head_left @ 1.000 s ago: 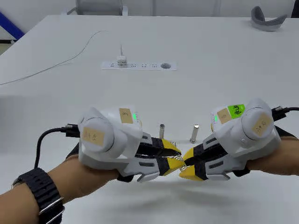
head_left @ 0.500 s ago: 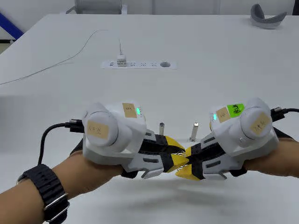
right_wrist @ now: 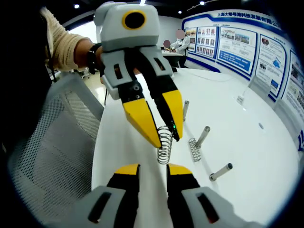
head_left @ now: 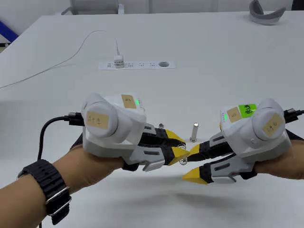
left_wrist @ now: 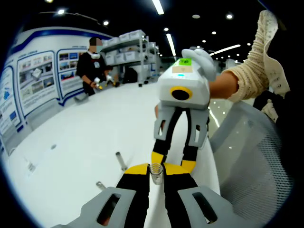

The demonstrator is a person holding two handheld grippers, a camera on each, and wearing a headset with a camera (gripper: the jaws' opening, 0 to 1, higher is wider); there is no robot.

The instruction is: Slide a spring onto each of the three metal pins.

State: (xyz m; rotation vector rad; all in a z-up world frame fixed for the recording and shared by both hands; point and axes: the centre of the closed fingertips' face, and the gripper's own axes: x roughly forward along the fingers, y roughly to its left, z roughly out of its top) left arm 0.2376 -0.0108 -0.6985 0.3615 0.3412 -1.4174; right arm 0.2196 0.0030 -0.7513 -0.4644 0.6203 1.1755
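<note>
1. The white workbench top (head_left: pixel 213 57) carries the short silver metal pins. The nearest upright pin (head_left: pixel 194 131) stands just beyond the two gripper noses, apart from both.
2. My left gripper (head_left: pixel 180 147), white-bodied with yellow-tipped black jaws, is pinched narrow on one end of a small bare steel coil spring (right_wrist: pixel 165 142).
3. My right gripper (head_left: pixel 191 163), the same make, meets it nose to nose. Its jaws are spread fairly wide and hold nothing. Whether they touch the coil I cannot tell.
4. In the right gripper view a second pin (right_wrist: pixel 186 109) stands behind the left jaws, and a third pin (right_wrist: pixel 219 172) lies or leans off to the side.
5. The held spring's long axis runs from my left jaws straight toward the gap of my right ones. The pins lie beyond it on the table, so I judge it must be turned end-down over a pin.
6. A second coil spring (right_wrist: pixel 194 148) sits at the foot of the nearest pin. Whether it is around or beside the pin I cannot tell.
</note>
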